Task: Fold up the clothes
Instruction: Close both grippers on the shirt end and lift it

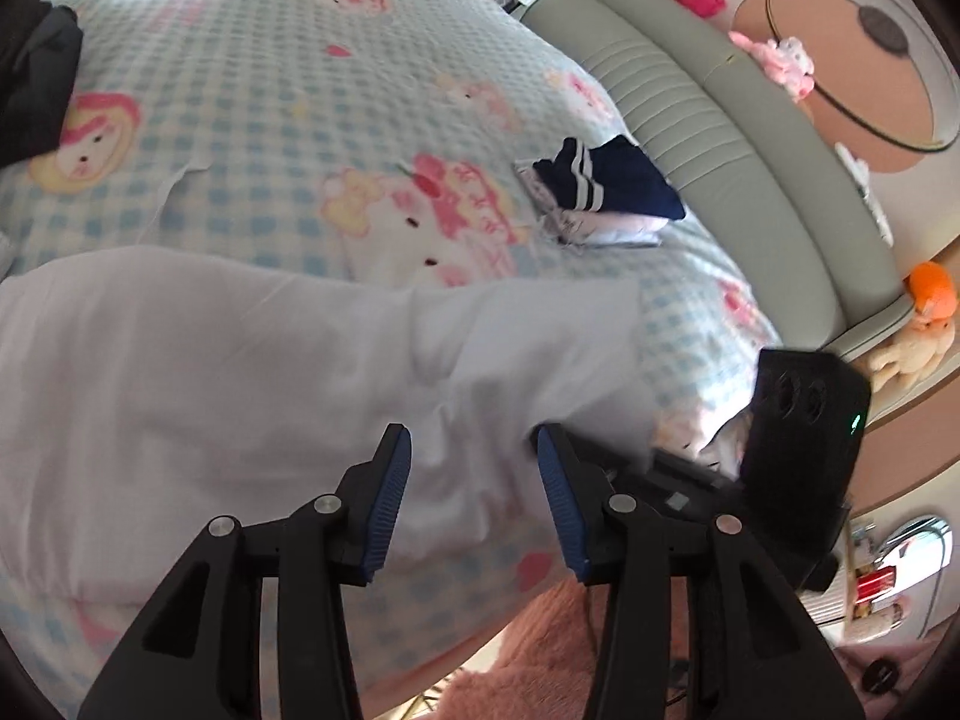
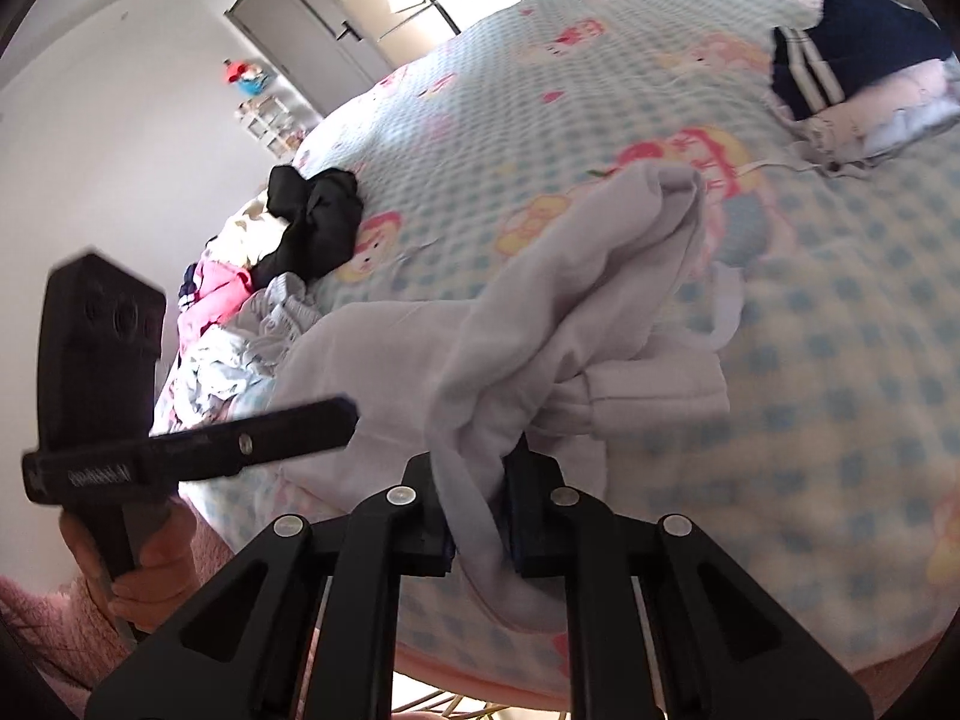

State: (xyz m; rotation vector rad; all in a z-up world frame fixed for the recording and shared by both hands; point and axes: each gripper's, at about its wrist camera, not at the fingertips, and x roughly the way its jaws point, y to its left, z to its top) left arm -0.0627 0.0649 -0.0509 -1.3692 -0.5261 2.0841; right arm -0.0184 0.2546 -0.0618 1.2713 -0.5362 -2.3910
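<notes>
The left gripper [image 1: 474,468] stands with its blue pads apart and nothing between them, hovering just over the near edge of the white garment [image 1: 258,372], which lies spread on the checked cartoon-print bedspread [image 1: 288,90]. In the right wrist view, the right gripper [image 2: 480,531] is pinched narrow on a bunched edge of that same white garment [image 2: 540,312], the cloth threading up from between its jaws. The risk, as I judge it, is that one-sided hold: if the right hand lifts or pulls while the left has no grip, the cloth would likely drag into a twisted rope instead of opening flat, and the thin pinch could slip off the hem. In the left view the garment's long axis runs from nine o'clock towards three o'clock, its narrower end reaching towards three. In the right view it runs from the jaws at six o'clock up to a bunched tip near one o'clock. A folded navy striped garment [image 1: 606,180] sits well apart, near the padded headboard [image 1: 708,114].
</notes>
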